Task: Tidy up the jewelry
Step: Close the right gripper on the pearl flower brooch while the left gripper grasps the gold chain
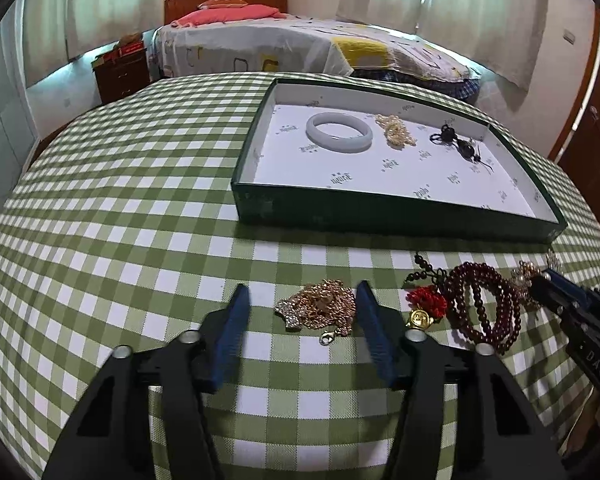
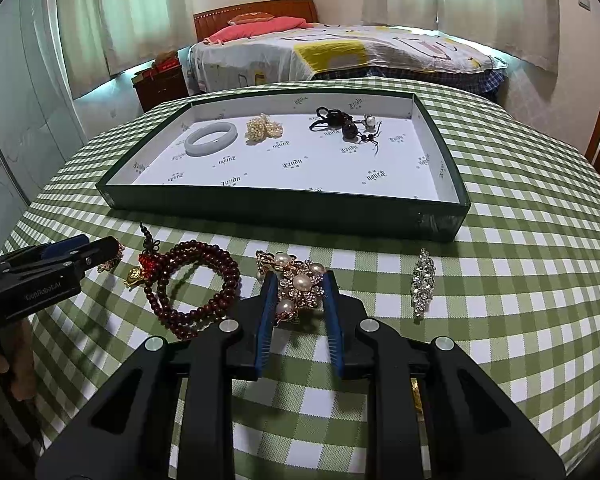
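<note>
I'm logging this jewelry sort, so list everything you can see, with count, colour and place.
tray: one, dark green, white lining, mid-table
bangle: one, pale, in tray
pearl cluster: one, cream, in tray
cord beads: one, black, in tray
gold chain: one, on cloth
bead strand: one, dark red, on cloth
pearl brooch: one, gold, on cloth
crystal brooch: one, silver, on cloth
tablecloth: green-white check
bed: one, behind
left gripper: jaws around chain
right gripper: jaws pinching pearl brooch

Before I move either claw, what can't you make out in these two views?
- Gold chain: right wrist view, mostly hidden behind the left claw.
- Pearl brooch: whether the right claw pads press it; left view shows only its edge.
- Box print: too small.
</note>
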